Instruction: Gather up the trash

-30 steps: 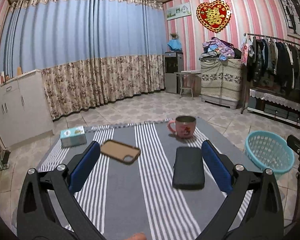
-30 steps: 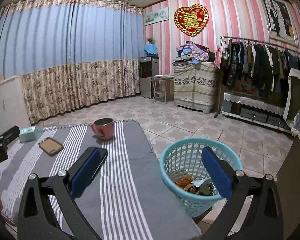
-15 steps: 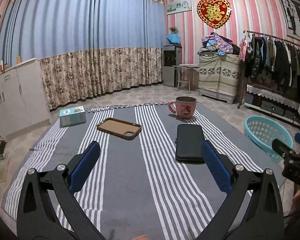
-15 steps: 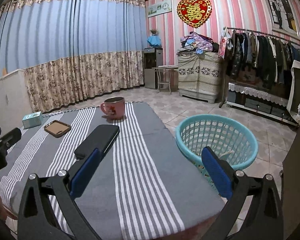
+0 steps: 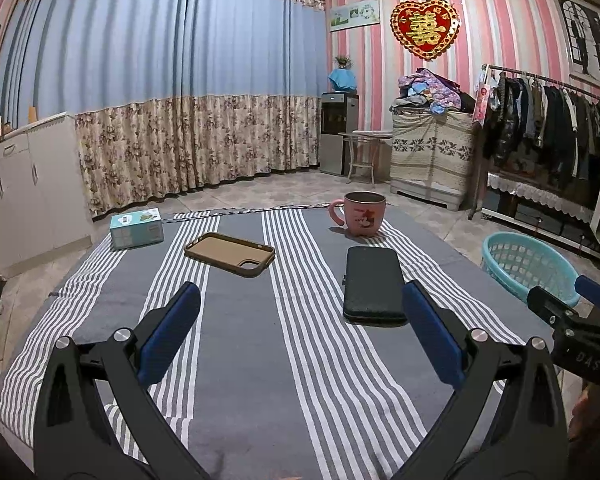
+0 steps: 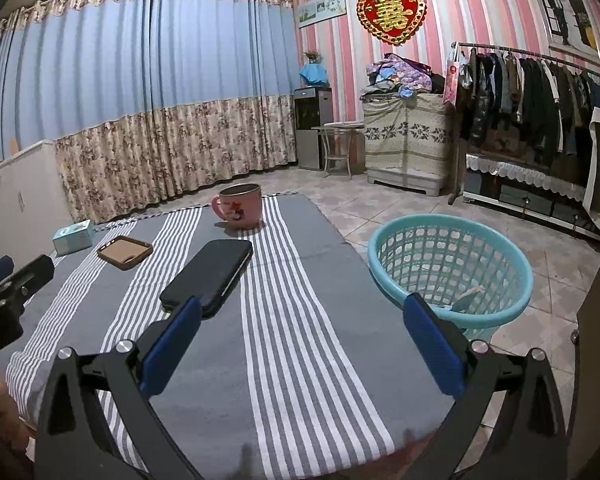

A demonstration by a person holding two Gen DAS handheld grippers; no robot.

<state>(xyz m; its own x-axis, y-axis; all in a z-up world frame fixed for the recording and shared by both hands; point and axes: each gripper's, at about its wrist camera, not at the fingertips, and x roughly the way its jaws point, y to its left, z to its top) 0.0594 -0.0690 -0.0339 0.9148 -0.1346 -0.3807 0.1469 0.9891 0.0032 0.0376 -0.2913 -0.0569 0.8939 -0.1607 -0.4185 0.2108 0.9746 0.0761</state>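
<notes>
Left gripper (image 5: 300, 332) wide, empty, right gripper (image 6: 302, 334) wide, empty, striped table (image 5: 240, 360), basket (image 6: 452, 272) beside, phone (image 5: 374, 284), mug (image 5: 362, 214)

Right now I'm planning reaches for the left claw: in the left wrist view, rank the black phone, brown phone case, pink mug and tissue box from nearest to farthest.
1. Black phone, beside the right fingertip.
2. Brown phone case, centre-left.
3. Pink mug at far right and tissue box at far left: too close to call.
</notes>
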